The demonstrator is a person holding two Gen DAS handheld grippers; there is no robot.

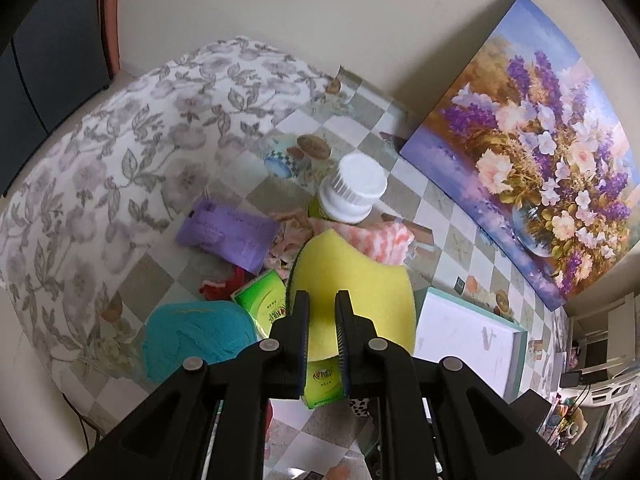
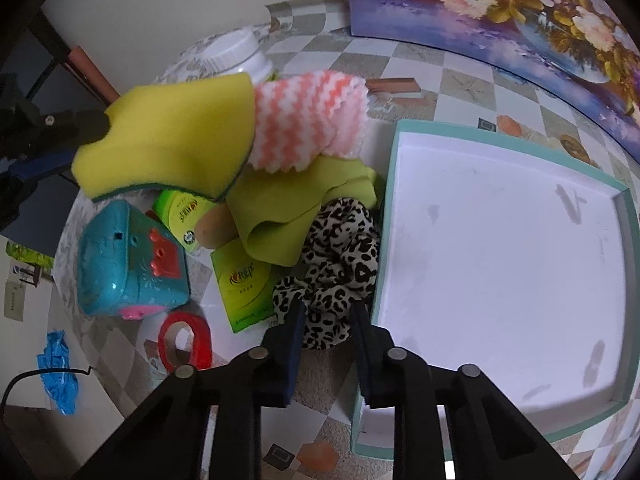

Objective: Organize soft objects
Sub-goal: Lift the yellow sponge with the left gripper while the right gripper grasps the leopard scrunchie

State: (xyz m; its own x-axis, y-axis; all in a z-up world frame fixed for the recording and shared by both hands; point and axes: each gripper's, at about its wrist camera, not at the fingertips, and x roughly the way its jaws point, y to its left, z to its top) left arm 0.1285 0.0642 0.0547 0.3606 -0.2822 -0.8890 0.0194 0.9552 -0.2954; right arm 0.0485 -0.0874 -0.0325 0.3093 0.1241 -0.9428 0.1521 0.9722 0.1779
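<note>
Right wrist view: right gripper [image 2: 326,316] straddles leopard scrunchie [image 2: 340,256], grip unconfirmed; left gripper [image 1: 322,312] clamps yellow sponge [image 1: 352,280]. Next: carry to tray [image 2: 394,200] beside.

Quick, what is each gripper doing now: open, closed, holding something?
Left gripper: closed on the yellow sponge, held up.
Right gripper: jaws around the leopard scrunchie; a firm grip cannot be told.
</note>
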